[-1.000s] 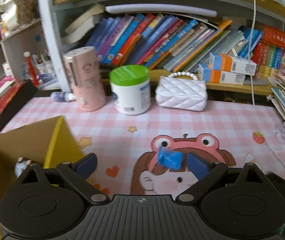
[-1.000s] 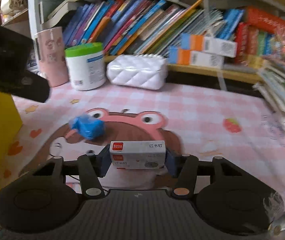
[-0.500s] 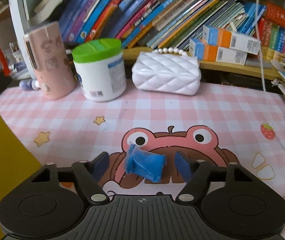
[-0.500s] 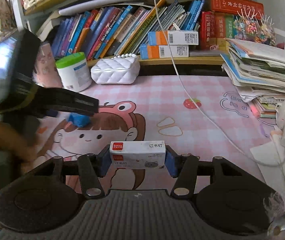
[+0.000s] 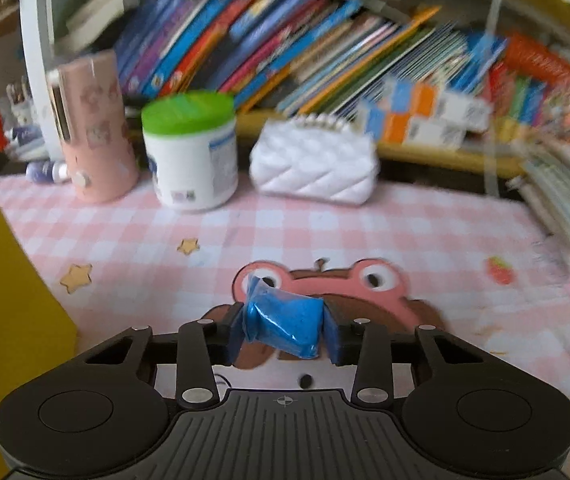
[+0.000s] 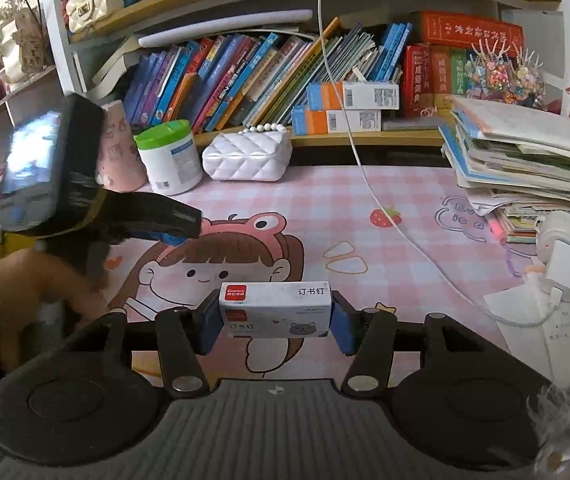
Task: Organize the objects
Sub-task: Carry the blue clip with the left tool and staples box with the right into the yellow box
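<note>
1. Since the earlier frame the left claw [image 5: 283,330] has come down around the blue packet [image 5: 283,326]. Its jaws are closing, and both pads touch the packet.
2. The packet sits low over the surface [image 5: 325,236], on the frog cartoon.
3. The right claw [image 6: 275,318] pinches the staple box [image 6: 275,314] above the mat.
4. Step in hand: securing the packet. The next move likely calls for a lift toward the yellow box [image 5: 1,320].
5. The box wall is near on the left. The jar [image 5: 191,152] and purse [image 5: 313,170] are well apart, with open mat between.

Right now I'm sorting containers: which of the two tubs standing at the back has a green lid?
The white tub, beside the quilted white purse. The pink cylinder on its other side has no green lid.
</note>
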`<action>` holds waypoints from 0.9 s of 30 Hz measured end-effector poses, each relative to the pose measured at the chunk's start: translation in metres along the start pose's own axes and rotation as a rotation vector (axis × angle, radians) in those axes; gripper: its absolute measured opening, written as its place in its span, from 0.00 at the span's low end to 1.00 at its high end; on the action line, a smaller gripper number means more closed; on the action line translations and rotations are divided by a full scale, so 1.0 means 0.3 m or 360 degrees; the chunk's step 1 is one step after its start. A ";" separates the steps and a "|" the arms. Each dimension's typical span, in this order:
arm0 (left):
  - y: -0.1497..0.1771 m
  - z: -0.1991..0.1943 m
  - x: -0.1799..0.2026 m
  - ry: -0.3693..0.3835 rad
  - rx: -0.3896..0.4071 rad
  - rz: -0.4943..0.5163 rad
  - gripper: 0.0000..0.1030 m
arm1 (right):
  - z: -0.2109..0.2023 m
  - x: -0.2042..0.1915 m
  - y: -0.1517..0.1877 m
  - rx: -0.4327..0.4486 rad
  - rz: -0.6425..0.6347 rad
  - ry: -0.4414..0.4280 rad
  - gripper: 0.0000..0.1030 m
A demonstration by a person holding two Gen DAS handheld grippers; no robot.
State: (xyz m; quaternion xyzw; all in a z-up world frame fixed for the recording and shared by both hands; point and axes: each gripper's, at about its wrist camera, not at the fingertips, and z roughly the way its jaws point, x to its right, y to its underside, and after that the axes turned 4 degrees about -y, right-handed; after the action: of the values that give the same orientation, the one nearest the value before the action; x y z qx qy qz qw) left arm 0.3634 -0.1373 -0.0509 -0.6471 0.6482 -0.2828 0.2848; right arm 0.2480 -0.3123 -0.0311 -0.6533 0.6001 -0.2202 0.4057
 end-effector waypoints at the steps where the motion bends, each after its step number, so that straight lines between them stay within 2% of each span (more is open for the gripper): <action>1: 0.002 -0.044 -0.001 0.0027 0.0026 0.0016 0.37 | -0.010 -0.004 0.000 0.0000 0.0002 0.0002 0.50; 6: 0.036 -0.248 -0.042 0.0132 0.0116 0.0066 0.37 | -0.067 -0.037 0.011 0.0015 -0.0034 0.0001 0.50; 12: 0.144 -0.456 -0.155 0.0211 0.0104 0.0060 0.36 | -0.138 -0.080 0.063 -0.0021 -0.0024 0.0031 0.50; 21: 0.323 -0.623 -0.307 0.0119 0.0071 -0.0012 0.36 | -0.165 -0.235 0.133 -0.0153 -0.0084 -0.0011 0.50; 27: 0.417 -0.710 -0.374 0.0064 0.0079 -0.0037 0.36 | -0.193 -0.351 0.166 -0.0163 -0.0157 -0.0049 0.50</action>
State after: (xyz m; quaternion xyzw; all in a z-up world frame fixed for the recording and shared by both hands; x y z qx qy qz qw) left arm 0.1220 -0.0252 0.0020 -0.6414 0.6390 -0.3152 0.2843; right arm 0.1537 -0.2240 -0.0164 -0.7052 0.5713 -0.1989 0.3698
